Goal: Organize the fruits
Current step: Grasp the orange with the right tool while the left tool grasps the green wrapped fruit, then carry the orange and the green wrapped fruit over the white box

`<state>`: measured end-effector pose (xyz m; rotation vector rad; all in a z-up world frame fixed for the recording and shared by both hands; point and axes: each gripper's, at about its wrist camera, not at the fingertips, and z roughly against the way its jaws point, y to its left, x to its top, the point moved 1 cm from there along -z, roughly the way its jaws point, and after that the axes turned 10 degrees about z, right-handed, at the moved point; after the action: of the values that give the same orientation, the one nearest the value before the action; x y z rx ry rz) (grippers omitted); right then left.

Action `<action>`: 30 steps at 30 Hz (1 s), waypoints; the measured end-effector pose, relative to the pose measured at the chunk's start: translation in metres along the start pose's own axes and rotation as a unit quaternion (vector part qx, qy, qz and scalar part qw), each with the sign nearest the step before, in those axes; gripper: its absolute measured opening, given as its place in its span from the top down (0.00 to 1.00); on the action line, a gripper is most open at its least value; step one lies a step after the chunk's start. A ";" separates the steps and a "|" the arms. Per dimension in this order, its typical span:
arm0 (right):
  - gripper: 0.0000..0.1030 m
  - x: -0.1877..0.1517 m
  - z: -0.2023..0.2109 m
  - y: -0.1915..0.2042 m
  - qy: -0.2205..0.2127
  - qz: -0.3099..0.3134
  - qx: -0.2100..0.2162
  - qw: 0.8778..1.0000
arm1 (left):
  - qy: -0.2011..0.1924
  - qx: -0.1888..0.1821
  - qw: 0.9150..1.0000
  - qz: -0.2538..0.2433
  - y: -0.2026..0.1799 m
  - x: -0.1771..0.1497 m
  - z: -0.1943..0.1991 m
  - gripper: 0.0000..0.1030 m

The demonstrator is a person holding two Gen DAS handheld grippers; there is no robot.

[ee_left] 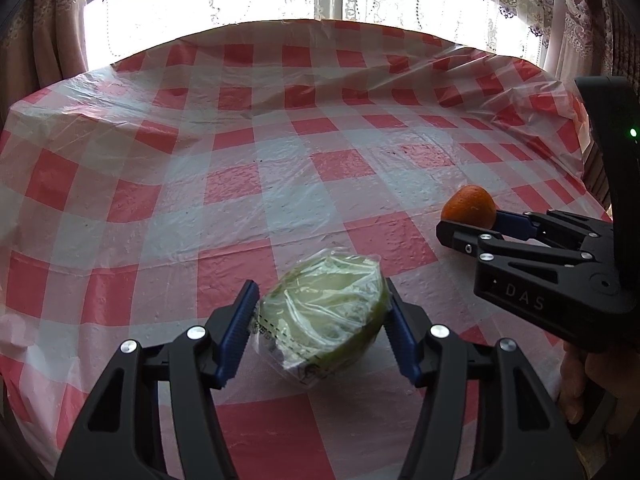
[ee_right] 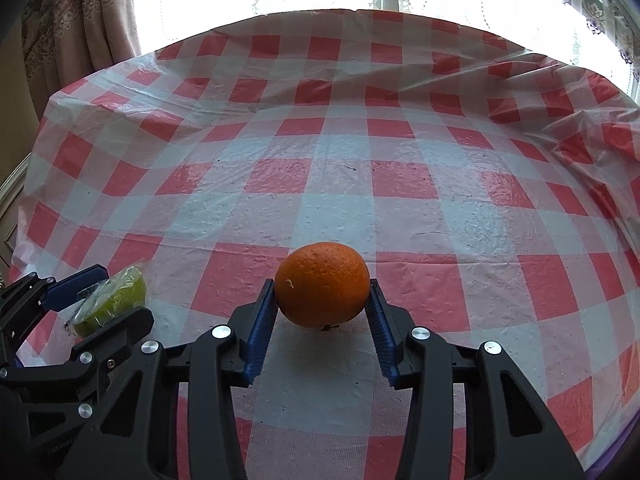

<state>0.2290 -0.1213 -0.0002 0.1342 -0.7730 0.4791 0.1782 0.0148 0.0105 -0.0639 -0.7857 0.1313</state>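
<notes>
Gripping one fruit each, both tools are busy right now. Over on the left side, the left gripper has its blue ribbed pads pressed against a pale green round fruit wrapped in crinkly clear plastic film, one pad on each flank, so it's clamped on that wrapped fruit. The fruit sits low over the red-and-white checked plastic tablecloth, near the front edge of the table; can't really tell if it's resting on the cloth or lifted a hair off it.

The right gripper is squeezing a round orange with dimpled skin between its own blue pads, and there's a thin shadow under the orange, so it looks just clear of the cloth, though that's hard to call. From the left wrist camera you can see the same orange poking out of the right gripper's tips, off to the right of the wrapped fruit and a bit further back. From the right wrist camera the green fruit shows up at the far left in the other gripper.

Behind the table there's a bright window with lacy patterned curtains
</notes>
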 end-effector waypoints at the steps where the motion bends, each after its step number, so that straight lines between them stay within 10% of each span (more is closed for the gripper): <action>1: 0.57 -0.001 0.002 0.000 -0.001 0.000 0.000 1.000 | -0.001 0.000 1.000 -0.001 -0.001 0.000 0.000 0.41; 30: 0.57 -0.043 0.066 -0.047 -0.009 -0.055 -0.015 0.998 | -0.013 -0.022 0.998 -0.066 -0.065 -0.005 0.028 0.41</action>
<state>0.1823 -0.1979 0.0200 0.1522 -0.7856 0.3615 0.1616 -0.0497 0.0337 -0.0523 -0.8173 -0.0096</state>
